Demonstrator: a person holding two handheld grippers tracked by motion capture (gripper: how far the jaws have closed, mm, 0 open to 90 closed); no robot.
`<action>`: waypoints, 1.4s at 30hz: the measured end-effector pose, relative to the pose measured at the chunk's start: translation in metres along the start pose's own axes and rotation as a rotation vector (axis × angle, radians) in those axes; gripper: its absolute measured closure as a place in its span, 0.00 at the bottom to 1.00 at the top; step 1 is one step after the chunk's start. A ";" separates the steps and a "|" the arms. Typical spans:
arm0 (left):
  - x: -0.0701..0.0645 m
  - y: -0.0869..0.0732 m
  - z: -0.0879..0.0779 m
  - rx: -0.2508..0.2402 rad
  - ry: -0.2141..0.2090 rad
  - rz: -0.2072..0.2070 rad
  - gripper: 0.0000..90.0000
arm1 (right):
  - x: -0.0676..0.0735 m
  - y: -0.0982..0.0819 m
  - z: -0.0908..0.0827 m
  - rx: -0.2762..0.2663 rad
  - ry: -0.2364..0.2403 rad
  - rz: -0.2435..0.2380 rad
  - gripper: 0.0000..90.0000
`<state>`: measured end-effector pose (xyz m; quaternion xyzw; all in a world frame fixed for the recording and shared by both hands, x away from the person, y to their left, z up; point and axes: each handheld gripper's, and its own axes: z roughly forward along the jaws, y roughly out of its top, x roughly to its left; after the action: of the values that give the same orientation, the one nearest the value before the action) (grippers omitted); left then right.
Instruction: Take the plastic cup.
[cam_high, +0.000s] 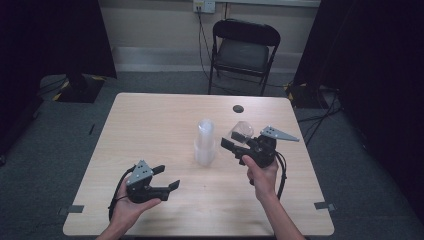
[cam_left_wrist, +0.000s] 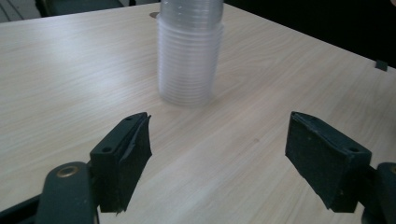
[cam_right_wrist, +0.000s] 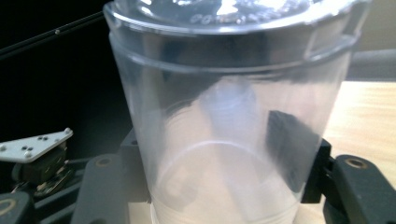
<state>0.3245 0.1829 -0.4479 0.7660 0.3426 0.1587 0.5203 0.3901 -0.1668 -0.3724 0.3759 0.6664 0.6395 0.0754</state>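
Dark curtains and a folding chair (cam_high: 244, 50) are framing the pale wooden surface (cam_high: 150, 130) where we are working with a pair of hand-held tongs. We are holding a single clear plastic cup (cam_high: 241, 133) in the right tongs (cam_high: 231, 146), lifted off the wood and tipped on its side just to the right of the stack of cups (cam_high: 205, 142) standing upright at the middle of the surface. Seen from the right gripper view, the cup (cam_right_wrist: 229, 116) is sitting between the two black jaws, which are clamped on its lower body (one jaw is showing through the clear wall). Our left tongs (cam_high: 167, 177) are hovering low near the front edge, well apart from the stack, with the jaws standing wide apart and nothing between them; the left gripper view is looking straight at the stack (cam_left_wrist: 189, 51).

We are judging this as the carrying step: one cup in hand beside the stack, either coming off it or going onto it. The next move is calling for a steady, gentle squeeze, since thin plastic is likely to buckle or slip, and for keeping the cup from knocking the tall stack over.
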 end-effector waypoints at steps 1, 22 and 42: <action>-0.001 0.002 0.002 -0.012 -0.011 -0.002 0.25 | 0.001 -0.002 -0.001 0.005 0.006 0.013 0.43; -0.054 0.033 0.057 -0.138 -0.120 0.140 0.50 | 0.019 -0.036 -0.008 0.084 0.134 0.169 0.43; -0.060 0.022 0.052 -0.244 -0.095 0.182 0.68 | 0.026 -0.055 0.007 0.191 0.164 0.336 0.43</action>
<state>0.3208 0.1009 -0.4429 0.7318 0.2250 0.2093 0.6083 0.3537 -0.1408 -0.4133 0.4339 0.6560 0.6052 -0.1227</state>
